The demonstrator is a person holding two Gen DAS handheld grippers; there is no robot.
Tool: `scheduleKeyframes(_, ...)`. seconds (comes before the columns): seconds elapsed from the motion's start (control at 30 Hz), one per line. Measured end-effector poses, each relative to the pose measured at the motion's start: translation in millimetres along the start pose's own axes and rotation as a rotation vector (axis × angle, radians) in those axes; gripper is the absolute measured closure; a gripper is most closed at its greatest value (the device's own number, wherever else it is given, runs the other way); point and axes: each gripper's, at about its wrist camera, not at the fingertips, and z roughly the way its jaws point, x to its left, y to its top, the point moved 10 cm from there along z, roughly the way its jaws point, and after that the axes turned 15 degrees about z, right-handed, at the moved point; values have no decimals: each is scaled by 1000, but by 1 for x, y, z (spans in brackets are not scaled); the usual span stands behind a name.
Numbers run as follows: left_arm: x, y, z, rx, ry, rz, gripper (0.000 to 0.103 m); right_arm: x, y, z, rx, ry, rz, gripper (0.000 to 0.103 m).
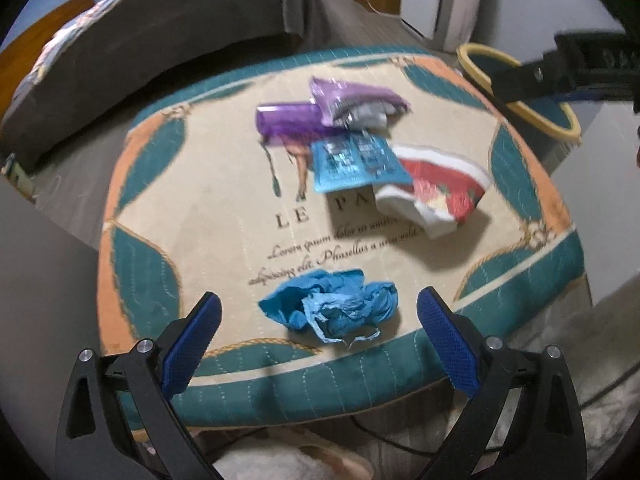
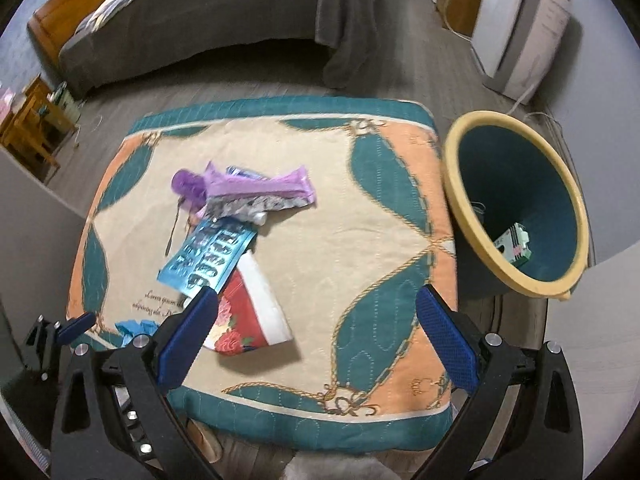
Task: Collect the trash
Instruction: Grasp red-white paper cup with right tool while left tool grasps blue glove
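Both claws are hanging spread and empty over the cushion. Left claw is bracketing the blue wad, which is lying just inside the pads at the cushion's 6 o'clock edge. Right claw is hovering near the red pack, with the blue sachet and purple wrappers lying toward 10 o'clock. At the cushion's 3 o'clock, the bin is already holding one small carton. For a clean grab, I would be lowering the left claw until both pads are flanking the wad's bulk, then squeezing gently, since crumpled paper is likely to slip.
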Motion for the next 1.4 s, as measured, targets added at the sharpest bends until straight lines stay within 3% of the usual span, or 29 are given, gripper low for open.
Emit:
scheduleKeyframes(0.03,-1,-1,3,7,-1,9,9,3,-2,3,8,-3,-11,6)
scheduleKeyframes(0.07,-1,-2,6,16,-5,16,16,5,-4,6,14,-5,-17,6)
scheduleKeyframes(0.1,-1,-4,9,27,-17,18,31,9,-8,11,28,-6,-26,6)
scheduleKeyframes(0.2,4,-5,12,34,-63,-11,45,16,-17,25,65,-11,-52,6)
scheduleKeyframes(0.3,23,-1,10,25,-19,-25,71,23,-23,36,94,-9,-84,6)
scheduleKeyframes(0.37,38,-1,10,29,-4,-71,81,30,-30,44,124,8,-94,6)
scheduleKeyframes(0.57,62,-2,11,27,24,-134,93,53,-50,66,182,4,-186,6)
scheduleKeyframes(0.67,64,-1,15,31,18,-138,94,59,-53,73,187,-7,-217,8)
scheduleKeyframes(0.73,66,1,15,21,14,-143,95,61,-55,73,189,-1,-239,25)
scheduleKeyframes(1.03,70,12,8,-48,-1,-208,98,53,-51,49,160,53,-250,27)
scheduleKeyframes(1.27,64,20,3,-71,-2,-226,98,27,-33,15,91,67,-177,27)
scheduleKeyframes(1.33,70,17,7,-46,44,-231,84,23,-25,9,70,62,-159,27)
scheduleKeyframes(1.4,78,13,11,-32,71,-264,47,14,-18,6,49,51,-143,27)
